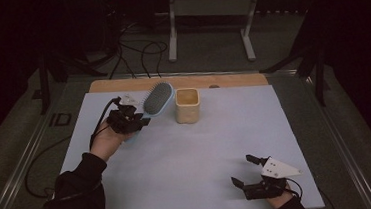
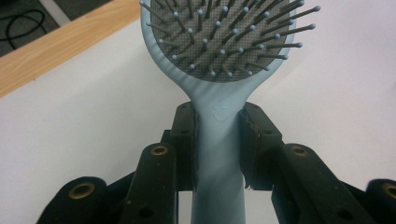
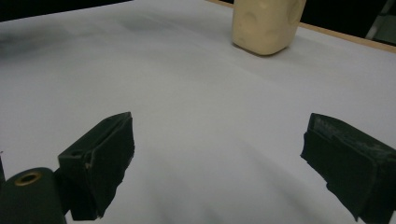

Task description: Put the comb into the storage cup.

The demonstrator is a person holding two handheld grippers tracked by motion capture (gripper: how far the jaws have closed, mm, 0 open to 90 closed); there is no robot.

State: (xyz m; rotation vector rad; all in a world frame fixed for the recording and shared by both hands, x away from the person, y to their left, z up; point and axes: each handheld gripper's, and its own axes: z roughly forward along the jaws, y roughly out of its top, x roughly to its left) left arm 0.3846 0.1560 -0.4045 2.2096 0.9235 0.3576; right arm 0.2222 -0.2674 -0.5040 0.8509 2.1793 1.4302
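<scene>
Between the two black jaws of the left gripper (image 2: 218, 140) sits the pale blue handle of a hairbrush (image 2: 219, 88), clamped from both sides just below the neck, so the bristled head juts forward past the pads. In the high view that gripper (image 1: 124, 120) is at the far left of the white table cover (image 1: 188, 159), with the brush head (image 1: 158, 98) pointing toward the cream cup (image 1: 187, 105) just beside it; the head looks slightly raised, though I cannot tell how far it clears the surface. The right gripper (image 1: 251, 172) rests near the front right edge, its jaws standing wide with nothing between them, well apart from the cup (image 3: 267, 25). The likely trouble lies in the grip: the handle is smooth and tapered, and held so near its neck the heavy head could pivot or slide out if the wrist tips. Swinging toward the cup, the bristles or head could also knock its rim and topple it, since the other hand is too far off to steady it.
</scene>
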